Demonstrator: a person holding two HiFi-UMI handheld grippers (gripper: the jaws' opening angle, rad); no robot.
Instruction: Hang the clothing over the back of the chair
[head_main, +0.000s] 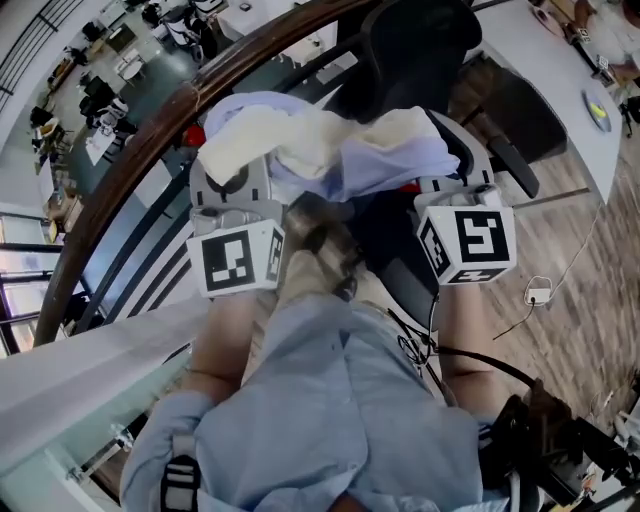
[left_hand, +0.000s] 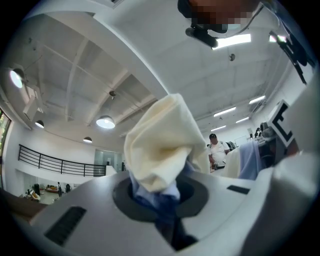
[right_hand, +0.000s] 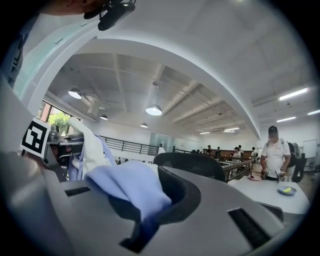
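Wooden railing (head_main: 170, 110) runs beside the chair (head_main: 415, 45) ahead. I hold the clothing (head_main: 340, 150) up between left gripper (left_hand: 162, 210) and right gripper (right_hand: 142, 220), each pinched tight on an edge; spread so, it should drape over the back.

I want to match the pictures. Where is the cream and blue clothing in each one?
Head view: clothing upper middle, spread wide below the black chair.
Left gripper view: clothing at centre, bunched between the jaws.
Right gripper view: clothing lower left of centre, a blue fold between the jaws.
Shared landmark: the chair, also mid-picture in the right gripper view.
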